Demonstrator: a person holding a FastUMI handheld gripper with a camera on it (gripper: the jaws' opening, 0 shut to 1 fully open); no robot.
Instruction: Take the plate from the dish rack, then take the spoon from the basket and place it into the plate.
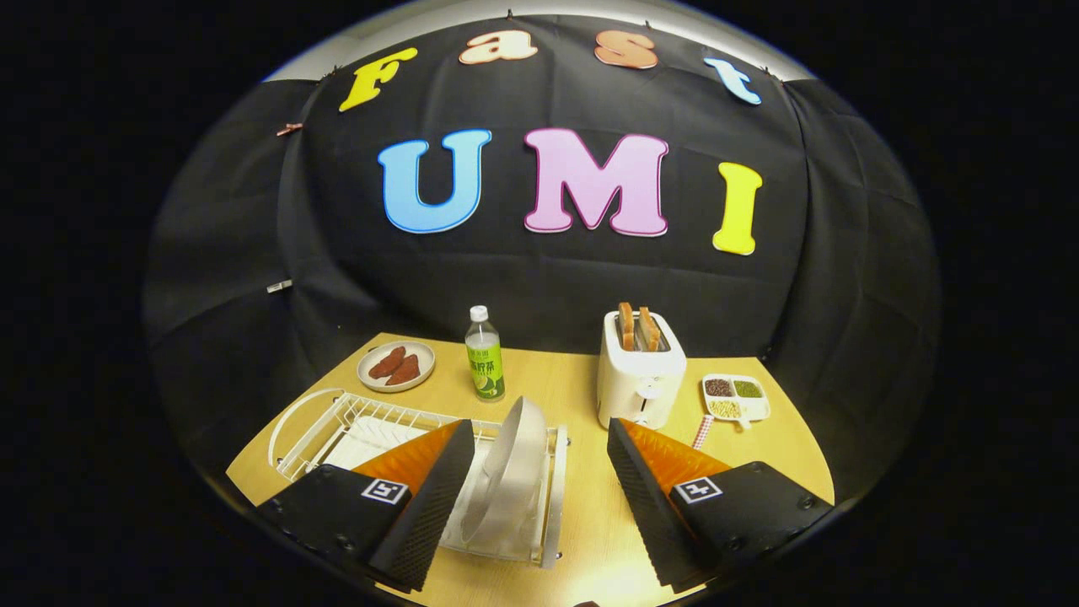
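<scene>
A pale plate [506, 472] stands on edge in the white wire dish rack [337, 426], at the rack's right end. My gripper [539, 434] hovers above the table with its fingers wide open. The plate sits between the fingers, close to the left finger [426, 497] and well apart from the right finger [653, 497]. Neither finger touches the plate. The left finger covers part of the rack.
On the wooden table [582, 539] beyond the rack stand a green bottle [485, 354], a white toaster [641, 375] with toast, a small plate with sausages [396, 365] and a divided dish of beans [735, 396]. A striped item [701, 432] lies by the toaster.
</scene>
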